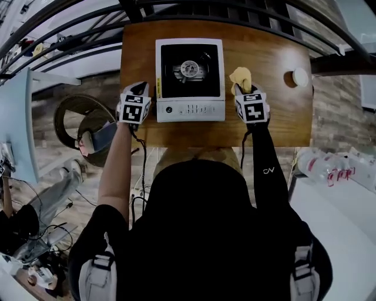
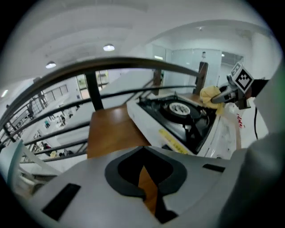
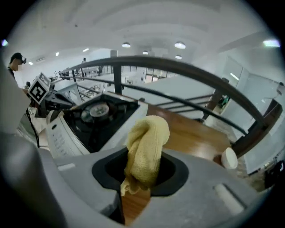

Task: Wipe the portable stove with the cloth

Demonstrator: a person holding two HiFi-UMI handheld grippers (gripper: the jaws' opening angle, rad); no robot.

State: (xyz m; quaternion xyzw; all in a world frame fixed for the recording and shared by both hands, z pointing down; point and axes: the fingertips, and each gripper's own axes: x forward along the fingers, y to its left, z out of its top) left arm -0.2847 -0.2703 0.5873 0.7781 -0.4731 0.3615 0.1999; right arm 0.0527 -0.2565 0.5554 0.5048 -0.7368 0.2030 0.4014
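A white portable stove (image 1: 190,79) with a black burner top sits on the wooden table (image 1: 141,53), also seen as the stove (image 2: 178,118) and the stove (image 3: 89,118). My right gripper (image 1: 244,88) stands just right of the stove, shut on a yellow cloth (image 1: 241,76) that bunches up between its jaws; the cloth (image 3: 147,149) fills the right gripper view's centre. My left gripper (image 1: 141,94) hovers at the stove's left front corner, jaws shut with nothing in them. The left gripper view shows the right gripper (image 2: 222,94) with the cloth (image 2: 208,94) across the stove.
A small white round lid or cup (image 1: 300,76) lies on the table's right side, the same lid (image 3: 228,157) in the right gripper view. Dark metal railings (image 1: 194,12) run behind the table. A white counter with plastic bottles (image 1: 329,167) is at the right.
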